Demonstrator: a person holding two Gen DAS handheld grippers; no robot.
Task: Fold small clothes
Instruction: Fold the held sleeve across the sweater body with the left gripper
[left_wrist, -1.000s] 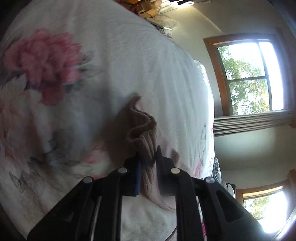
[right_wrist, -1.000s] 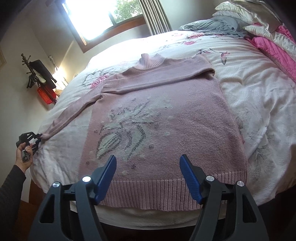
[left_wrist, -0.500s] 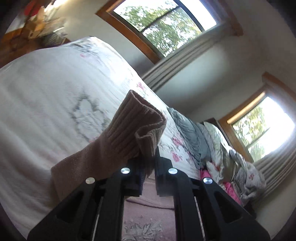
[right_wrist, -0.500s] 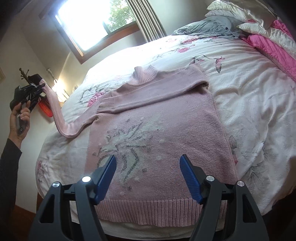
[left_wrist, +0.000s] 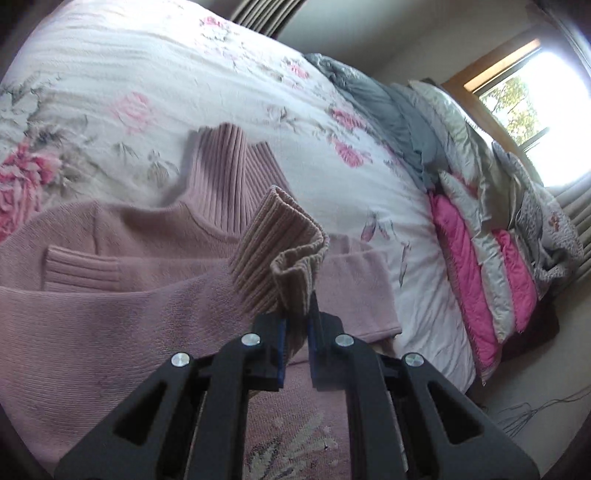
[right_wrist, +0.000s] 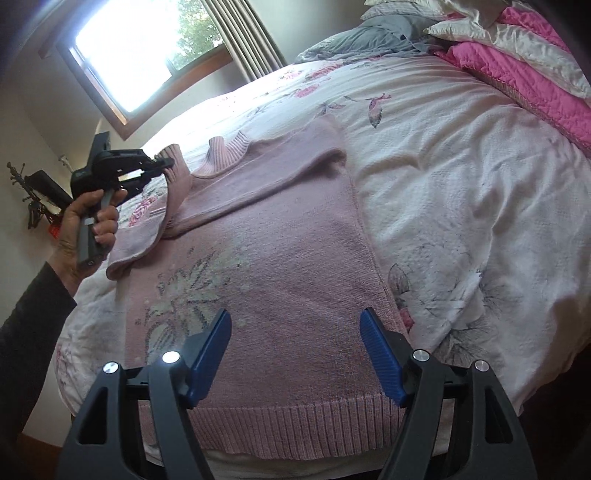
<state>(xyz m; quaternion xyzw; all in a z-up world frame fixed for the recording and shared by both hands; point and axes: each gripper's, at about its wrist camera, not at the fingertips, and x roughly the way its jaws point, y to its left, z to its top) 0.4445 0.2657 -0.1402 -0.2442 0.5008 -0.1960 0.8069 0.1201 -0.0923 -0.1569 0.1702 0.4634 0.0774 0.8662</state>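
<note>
While right tongs (right_wrist: 295, 350) gape (empty), left tongs (left_wrist: 295, 332) pinch cuff (left_wrist: 284, 254).

A wide bed (right_wrist: 461, 177) fills the room, covered by a white bedspread (left_wrist: 155, 74) printed with pink roses and grey leaves. At its head lie a grey blanket (left_wrist: 391, 107), cream pillows (left_wrist: 458, 133) and a pink quilt (right_wrist: 524, 70). A wood-framed window (right_wrist: 136, 48) glares bright on a pale wall, with striped curtains (right_wrist: 247, 40) beside it; trees show through. A second window (left_wrist: 535, 96) glows past the pillows. A dark rack (right_wrist: 33, 192) hangs on the wall. Thin cables (left_wrist: 532, 410) trail over the light floor.
</note>
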